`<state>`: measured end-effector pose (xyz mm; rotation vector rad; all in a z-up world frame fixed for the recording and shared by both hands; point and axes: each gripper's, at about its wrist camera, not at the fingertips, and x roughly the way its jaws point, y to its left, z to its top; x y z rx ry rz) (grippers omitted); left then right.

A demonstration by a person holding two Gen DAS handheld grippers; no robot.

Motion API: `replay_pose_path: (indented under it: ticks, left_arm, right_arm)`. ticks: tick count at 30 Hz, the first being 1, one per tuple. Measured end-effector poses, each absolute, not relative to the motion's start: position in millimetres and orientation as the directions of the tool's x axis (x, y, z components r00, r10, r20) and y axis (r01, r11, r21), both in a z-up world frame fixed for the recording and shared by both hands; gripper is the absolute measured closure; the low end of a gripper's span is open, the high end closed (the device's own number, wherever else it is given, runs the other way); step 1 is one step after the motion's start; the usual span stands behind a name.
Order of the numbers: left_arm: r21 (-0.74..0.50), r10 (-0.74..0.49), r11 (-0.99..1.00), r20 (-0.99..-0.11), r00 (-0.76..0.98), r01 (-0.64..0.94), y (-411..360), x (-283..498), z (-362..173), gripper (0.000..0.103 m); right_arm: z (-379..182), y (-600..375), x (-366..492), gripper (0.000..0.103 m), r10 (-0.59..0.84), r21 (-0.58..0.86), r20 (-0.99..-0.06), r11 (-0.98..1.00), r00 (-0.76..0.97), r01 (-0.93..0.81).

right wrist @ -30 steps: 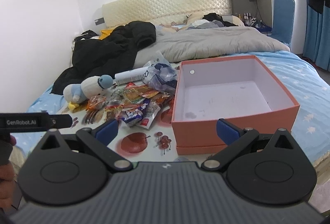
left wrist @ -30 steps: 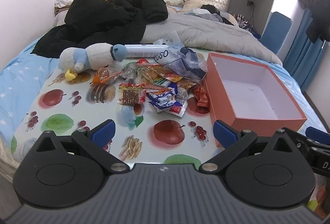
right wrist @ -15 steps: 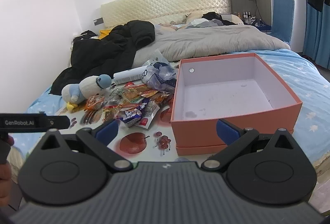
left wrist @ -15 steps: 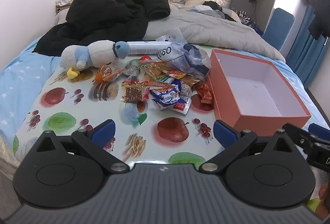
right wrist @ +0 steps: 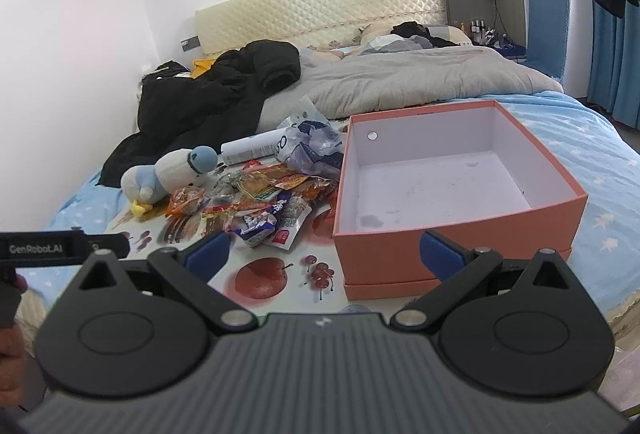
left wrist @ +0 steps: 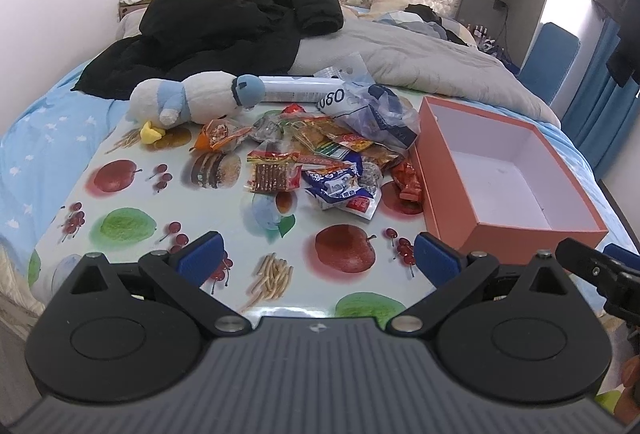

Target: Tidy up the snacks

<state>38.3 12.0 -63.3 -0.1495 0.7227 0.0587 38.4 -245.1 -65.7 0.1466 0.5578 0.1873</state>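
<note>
Because nothing has been picked up yet, both tools hang back at the near edge of the mat (left wrist: pixel 120 242), each with its jaws spread wide and empty: the left gripper (left wrist: pixel 316 258) faces the snacks (left wrist: pixel 320 162), the right gripper (right wrist: pixel 324 248) faces the box (right wrist: pixel 560 218). The snacks lie in a loose pile toward the far middle of the mat, the red packet (left wrist: pixel 408 180) touching or just beside the box's left wall. The box sits open and empty along the mat's right edge, probably so packets travel only a short way. A plush toy (left wrist: pixel 192 96) lies at the far left corner.
</note>
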Motion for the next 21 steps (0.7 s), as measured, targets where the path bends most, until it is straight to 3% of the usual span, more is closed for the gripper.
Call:
replay_pose_path:
  ticks: [21]
  left_arm:
    - [-0.105,0.003,0.989,-0.683,0.731,-0.102,17,48,-80,0.001]
  right_arm:
    - [-86,-237,47,0.0,0.258,0.213,-0.552,0.963,0.793,-0.165]
